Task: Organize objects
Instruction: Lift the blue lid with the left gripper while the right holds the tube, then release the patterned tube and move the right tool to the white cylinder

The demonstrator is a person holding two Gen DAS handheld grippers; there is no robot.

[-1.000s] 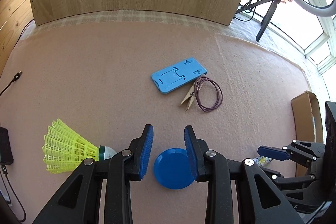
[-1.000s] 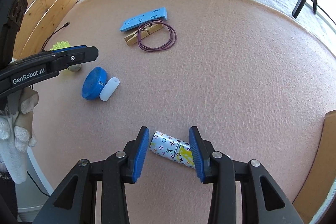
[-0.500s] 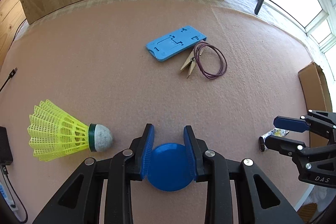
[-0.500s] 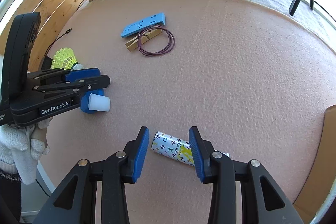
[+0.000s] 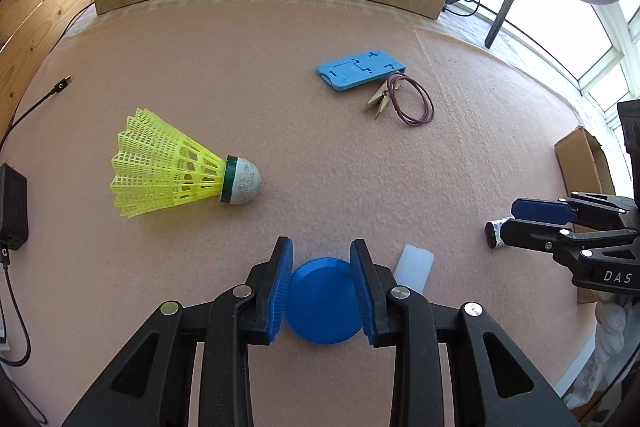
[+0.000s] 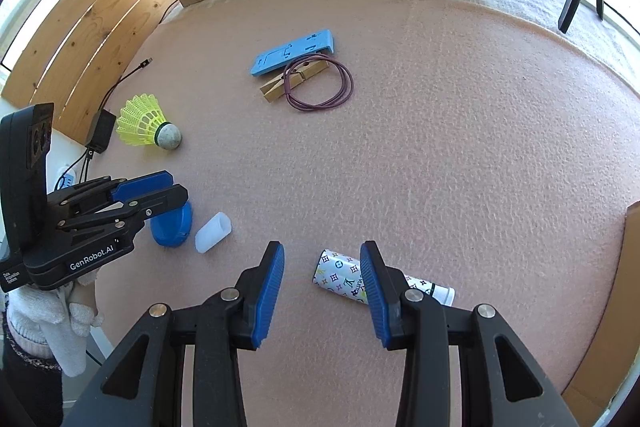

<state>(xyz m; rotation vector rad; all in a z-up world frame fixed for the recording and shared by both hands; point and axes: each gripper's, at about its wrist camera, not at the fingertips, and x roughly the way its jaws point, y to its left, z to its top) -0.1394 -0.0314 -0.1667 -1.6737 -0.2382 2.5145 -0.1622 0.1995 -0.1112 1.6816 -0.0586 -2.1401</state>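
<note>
The left tongs [image 5: 322, 283] are clenching a blue disc [image 5: 323, 301] (near the counter's [image 5: 360, 167] front edge); the right tongs [image 6: 322, 285] are hanging released over a patterned tube [image 6: 340, 275].

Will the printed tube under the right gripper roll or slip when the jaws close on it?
The printed tube lies on its side, so a nudge would probably roll it. The pink felt mat looks rough and may damp that. Its wrap looks glossy, perhaps slippery between the right gripper's open jaws.
</note>
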